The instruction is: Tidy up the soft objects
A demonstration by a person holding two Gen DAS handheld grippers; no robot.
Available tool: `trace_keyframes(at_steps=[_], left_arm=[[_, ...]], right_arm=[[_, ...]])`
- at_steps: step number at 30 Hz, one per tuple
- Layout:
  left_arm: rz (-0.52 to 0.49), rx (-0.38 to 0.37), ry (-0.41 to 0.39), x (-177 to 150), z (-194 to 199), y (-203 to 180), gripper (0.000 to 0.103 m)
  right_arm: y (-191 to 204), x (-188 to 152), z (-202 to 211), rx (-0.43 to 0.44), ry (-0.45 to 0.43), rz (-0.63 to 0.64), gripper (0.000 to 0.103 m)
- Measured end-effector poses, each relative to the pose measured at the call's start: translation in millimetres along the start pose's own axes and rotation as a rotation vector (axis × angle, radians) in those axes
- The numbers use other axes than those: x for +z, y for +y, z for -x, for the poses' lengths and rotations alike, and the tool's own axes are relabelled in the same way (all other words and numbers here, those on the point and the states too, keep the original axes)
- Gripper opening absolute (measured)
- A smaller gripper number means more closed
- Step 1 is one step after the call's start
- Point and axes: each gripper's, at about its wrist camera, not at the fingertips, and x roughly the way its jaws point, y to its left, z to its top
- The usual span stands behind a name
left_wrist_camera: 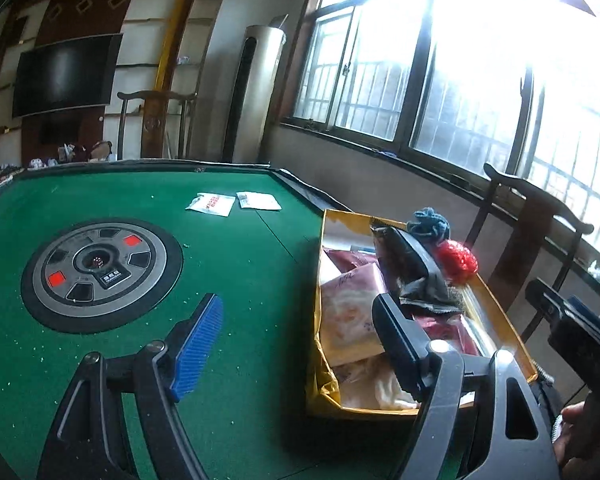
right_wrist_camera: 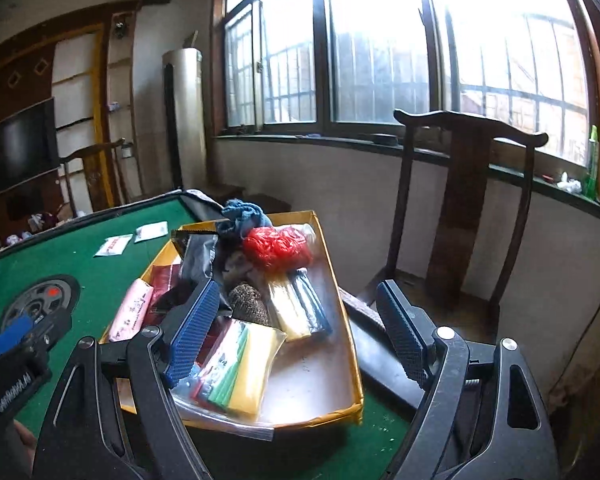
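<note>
A yellow box (right_wrist_camera: 356, 364) on the right part of the green table (left_wrist_camera: 240, 280) holds soft goods: a red mesh ball (right_wrist_camera: 278, 248), a blue knit bundle (right_wrist_camera: 242, 214), a pink packet (right_wrist_camera: 134, 312), a bag of coloured cloths (right_wrist_camera: 240, 368), a yellow and blue pack (right_wrist_camera: 300, 308) and a dark pouch (right_wrist_camera: 198, 258). The box also shows in the left wrist view (left_wrist_camera: 322, 360). My left gripper (left_wrist_camera: 296, 340) is open and empty at the box's left wall. My right gripper (right_wrist_camera: 296, 336) is open and empty above the box. Two white sachets (left_wrist_camera: 211, 203) (left_wrist_camera: 259, 201) lie on the far table.
A round grey control hub (left_wrist_camera: 100, 270) sits in the table's middle. A dark wooden chair (right_wrist_camera: 460, 216) stands by the table's right side under the barred window (right_wrist_camera: 380, 60). Another chair (left_wrist_camera: 156, 124), a tall floor unit (left_wrist_camera: 252, 92) and a wall television (left_wrist_camera: 64, 74) are behind.
</note>
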Motion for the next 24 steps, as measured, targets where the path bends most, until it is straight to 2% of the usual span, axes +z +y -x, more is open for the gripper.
trace_keyframes(at_steps=[5, 8, 12, 17, 21, 24], left_arm=[[-0.046, 0.045, -0.055, -3, 4, -3, 0.078], [-0.034, 0.053, -0.030, -3, 2, 2, 0.078], [0.000, 0.096, -0.030, -4, 6, 11, 0.078], [-0.034, 0.076, -0.051, -5, 13, 7, 0.078], [-0.052, 0.059, -0.038, -4, 13, 4, 0.080], [-0.047, 0.044, 0.001, -4, 9, 5, 0.080]], right_arm=[[14, 0, -2, -0.032, 0.011, 0.025, 0.082], [14, -2, 0, -0.063, 0.006, 0.020, 0.082], [4, -7, 1, -0.116, 0.051, 0.003, 0.082], [-8, -13, 18, -0.105, 0.043, -0.060, 0.082], [2, -12, 27, -0.090, 0.017, -0.005, 0.082], [3, -12, 29, -0.067, -0.009, 0.008, 0.082]])
